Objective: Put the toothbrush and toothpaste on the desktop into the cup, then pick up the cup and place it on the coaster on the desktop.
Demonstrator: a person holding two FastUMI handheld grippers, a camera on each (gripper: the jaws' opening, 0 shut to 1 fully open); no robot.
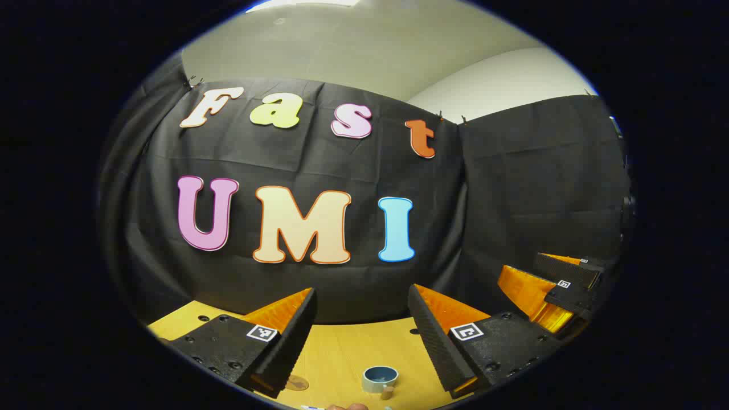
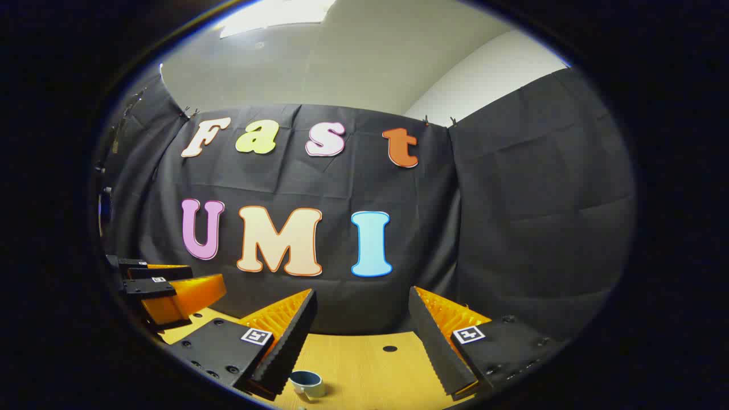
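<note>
While both of my grippers hang up high over the desk, here's how it looks, nearest stuff first:

my left gripper: jaws spread wide, nothing between them. Released.

my right gripper: same deal, wide apart and empty. In the left gripper view I can also see it off to the side, and the left one shows at the edge of the right gripper view, so they sit side by side at roughly the same height.

cup: bluish, upright, mouth facing up, on the wooden desktop below and ahead of my left jaws, pretty much on the centreline between them. In the right gripper view the cup sits low and toward my left-hand finger, so it's off-centre for that hand.

nearer hand: my guess is the left is lined up better with the cup. Neither is close; both are well above it.

toothbrush and toothpaste: there's a sliver of something at the very bottom edge of the left gripper view, near the cup, but it's too cut off to say what it is or which way its long axis runs. So I can't call the approach angle yet.

coaster: a brownish round patch on the desk just left of the cup might be it, half hidden behind my left finger. Not sure.

labels/writing: small square black-and-white markers on top of each finger block, just patterns, nothing readable. No brand visible on the cup.

next move: tilt down and find those two long items first, I reckon.
</note>
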